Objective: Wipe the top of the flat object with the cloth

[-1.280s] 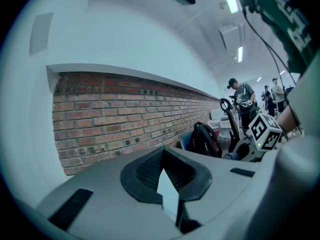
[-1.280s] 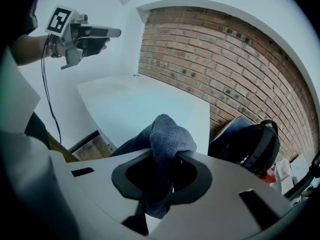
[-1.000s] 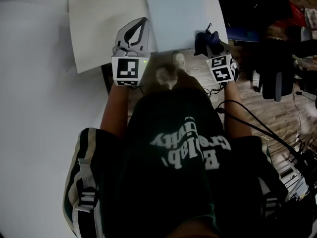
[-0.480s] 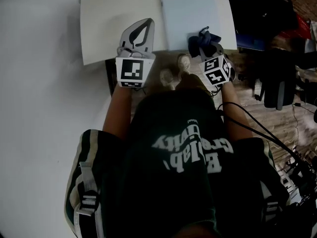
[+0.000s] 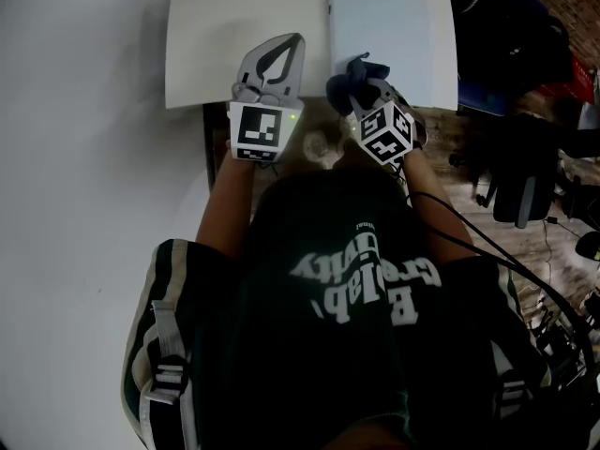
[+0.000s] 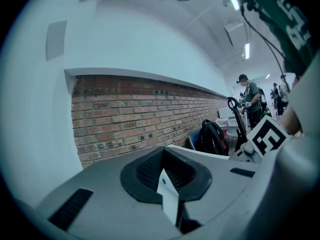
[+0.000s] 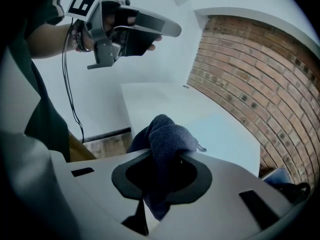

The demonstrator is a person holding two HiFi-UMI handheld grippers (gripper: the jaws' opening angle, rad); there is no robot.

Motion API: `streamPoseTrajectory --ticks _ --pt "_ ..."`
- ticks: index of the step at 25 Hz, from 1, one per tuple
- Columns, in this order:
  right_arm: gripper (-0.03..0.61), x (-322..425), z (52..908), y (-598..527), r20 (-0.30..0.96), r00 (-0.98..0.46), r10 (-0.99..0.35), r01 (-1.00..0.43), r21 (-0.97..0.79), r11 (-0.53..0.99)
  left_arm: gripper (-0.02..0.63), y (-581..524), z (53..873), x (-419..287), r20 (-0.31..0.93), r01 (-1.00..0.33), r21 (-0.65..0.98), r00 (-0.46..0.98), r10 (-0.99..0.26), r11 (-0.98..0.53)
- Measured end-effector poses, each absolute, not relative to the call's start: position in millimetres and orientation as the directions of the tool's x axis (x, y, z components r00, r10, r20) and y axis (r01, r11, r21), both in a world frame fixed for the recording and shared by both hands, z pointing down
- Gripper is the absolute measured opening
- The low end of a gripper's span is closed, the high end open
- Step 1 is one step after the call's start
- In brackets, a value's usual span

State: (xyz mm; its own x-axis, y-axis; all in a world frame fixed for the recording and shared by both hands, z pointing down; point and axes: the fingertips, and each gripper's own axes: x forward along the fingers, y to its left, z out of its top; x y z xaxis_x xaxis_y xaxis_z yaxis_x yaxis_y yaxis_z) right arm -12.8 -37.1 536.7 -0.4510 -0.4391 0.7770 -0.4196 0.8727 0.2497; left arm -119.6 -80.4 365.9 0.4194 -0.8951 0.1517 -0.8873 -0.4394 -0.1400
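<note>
The flat object is a pale blue sheet (image 5: 384,31) lying on the right part of a white table top (image 5: 234,26); the right gripper view also shows this sheet (image 7: 227,134). My right gripper (image 5: 364,84) is shut on a dark blue cloth (image 5: 360,73), held over the sheet's near left corner. In the right gripper view the cloth (image 7: 167,134) bulges up out of the shut jaws of my right gripper (image 7: 165,179). My left gripper (image 5: 286,50) hovers over the table's front edge, left of the sheet, shut with nothing held. In its own view, the left gripper (image 6: 167,184) points up at a brick wall.
Brick wall (image 7: 250,59) runs behind the table. Dark bags (image 5: 511,36) and cables (image 5: 487,242) lie on the wooden floor at the right. A black backpack (image 6: 212,136) and a distant person (image 6: 248,99) show in the left gripper view.
My right gripper has carried the cloth leftward, from the sheet's near right corner to its near left corner, closer to the left gripper. The left gripper has hardly moved.
</note>
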Motion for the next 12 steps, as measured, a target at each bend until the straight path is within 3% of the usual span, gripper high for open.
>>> streamPoseTrajectory --ticks 12 --pt "0.049 -21 543 -61 0.802 -0.458 -0.383 -0.384 0.21 0.899 -0.006 -99 371 -133 0.178 -0.909 -0.135 0.37 -0.912 -0.395"
